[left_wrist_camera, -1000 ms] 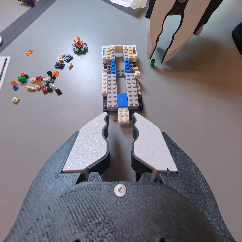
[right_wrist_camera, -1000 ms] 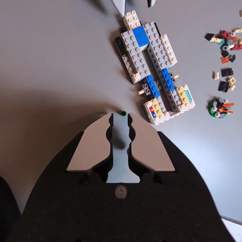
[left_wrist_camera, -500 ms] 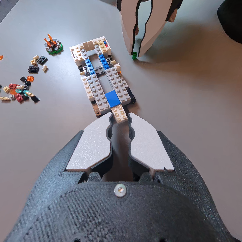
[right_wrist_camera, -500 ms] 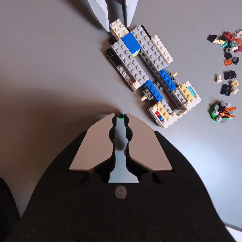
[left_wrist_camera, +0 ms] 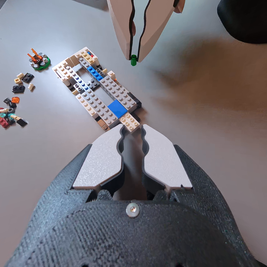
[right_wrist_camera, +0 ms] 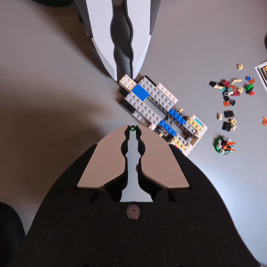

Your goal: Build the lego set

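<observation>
Dark rounded object (left_wrist_camera: 245, 18) cut off by the top-right edge of the left wrist view — kind can't be told. Printed card (right_wrist_camera: 262, 75) clipped by the right edge of the right wrist view. Loose small pieces (left_wrist_camera: 8, 114) run off the left edge; several too small to identify. Near end of the brick build (right_wrist_camera: 182, 145) partly hidden behind the right gripper (right_wrist_camera: 132, 128). Whether the left gripper (left_wrist_camera: 132, 127) presses the cream brick (left_wrist_camera: 130, 122) — cannot tell; one side contact hidden.
</observation>
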Available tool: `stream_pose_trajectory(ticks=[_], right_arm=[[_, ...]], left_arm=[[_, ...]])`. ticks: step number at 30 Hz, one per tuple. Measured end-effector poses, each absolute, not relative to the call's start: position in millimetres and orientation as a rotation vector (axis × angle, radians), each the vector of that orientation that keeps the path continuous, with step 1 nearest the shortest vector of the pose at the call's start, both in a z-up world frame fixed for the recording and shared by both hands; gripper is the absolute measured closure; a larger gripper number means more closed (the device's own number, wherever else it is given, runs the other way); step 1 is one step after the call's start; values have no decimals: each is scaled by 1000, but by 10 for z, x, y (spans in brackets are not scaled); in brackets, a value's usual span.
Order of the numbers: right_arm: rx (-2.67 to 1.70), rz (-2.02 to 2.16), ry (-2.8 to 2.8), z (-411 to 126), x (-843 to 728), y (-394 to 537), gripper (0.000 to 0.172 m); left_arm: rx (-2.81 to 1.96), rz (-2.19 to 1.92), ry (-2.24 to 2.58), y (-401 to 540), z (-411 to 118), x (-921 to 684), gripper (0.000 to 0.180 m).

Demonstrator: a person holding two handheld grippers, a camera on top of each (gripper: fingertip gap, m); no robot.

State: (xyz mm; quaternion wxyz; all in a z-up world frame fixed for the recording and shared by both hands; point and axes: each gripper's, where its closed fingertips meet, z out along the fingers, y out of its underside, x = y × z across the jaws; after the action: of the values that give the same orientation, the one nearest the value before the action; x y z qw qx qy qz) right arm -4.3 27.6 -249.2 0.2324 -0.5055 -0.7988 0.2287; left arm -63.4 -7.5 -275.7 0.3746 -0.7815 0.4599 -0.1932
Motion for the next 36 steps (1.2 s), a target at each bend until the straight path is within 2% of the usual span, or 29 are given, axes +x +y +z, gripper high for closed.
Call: stream_pose_trajectory(ticks=[22,36], right_arm=[[-1421,611,-2130,-2519,-101,62,163],[-1498,530,-2243,-2820,69,73,160]], left_arm=[[-1983,-471,1212,-116,-2766,-579,157],[-1986,-464,1207,-98,-2771,-608,159]])
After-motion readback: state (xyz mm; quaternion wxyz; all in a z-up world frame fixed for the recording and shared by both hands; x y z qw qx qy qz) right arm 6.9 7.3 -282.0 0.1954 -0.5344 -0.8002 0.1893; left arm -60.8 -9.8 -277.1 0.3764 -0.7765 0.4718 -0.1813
